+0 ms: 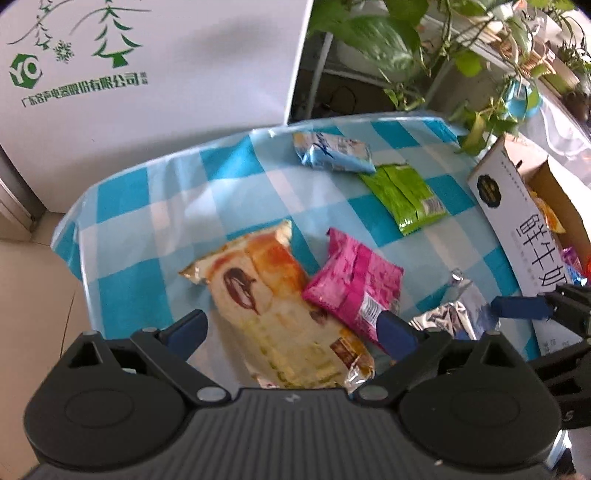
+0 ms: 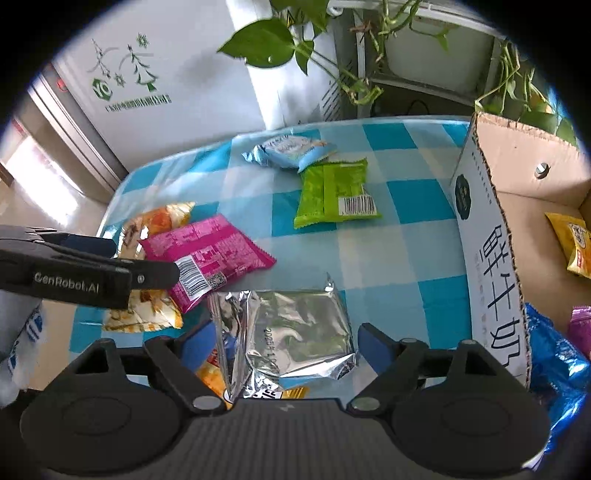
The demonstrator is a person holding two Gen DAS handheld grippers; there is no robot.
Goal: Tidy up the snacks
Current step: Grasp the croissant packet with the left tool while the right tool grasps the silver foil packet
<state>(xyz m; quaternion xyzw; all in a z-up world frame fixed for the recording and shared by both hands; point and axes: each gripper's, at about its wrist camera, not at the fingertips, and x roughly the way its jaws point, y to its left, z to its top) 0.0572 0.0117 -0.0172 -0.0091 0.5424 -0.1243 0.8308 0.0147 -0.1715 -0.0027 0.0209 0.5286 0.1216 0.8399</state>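
Blue-and-white checked cloth covers the table (image 1: pixel 147 206), with a white appliance (image 1: pixel 166 74) bearing green tree drawings and a "YC" logo behind it and leafy plants (image 1: pixel 388 33) at the back.

On the table's right side stands an open cardboard box (image 2: pixel 491 258) printed with large Chinese characters. Inside it lie a yellow packet (image 2: pixel 574 243), a blue foil packet (image 2: pixel 554 354) and a bit of a pink one (image 2: pixel 581 325).

Five snacks lie loose on the cloth: a light-blue packet (image 1: pixel 332 151) at the far side, touching a green packet (image 1: pixel 402 197) with a barcode; nearer, a magenta packet (image 1: pixel 354 284) with a barcode and QR code, overlapping a bread packet (image 1: pixel 266 295); and a silver foil packet (image 2: pixel 295 328) with a stamped date too blurred to read.

The left claw (image 1: pixel 291 332) is spread wide, its fingers either side of the bread packet's near end, one blue pad (image 1: pixel 393 332) over the magenta packet's corner. Its side reads "GenRobot.AI" in the right wrist view. The right claw (image 2: pixel 286 345) is also spread wide, straddling the silver foil packet without pinching it.
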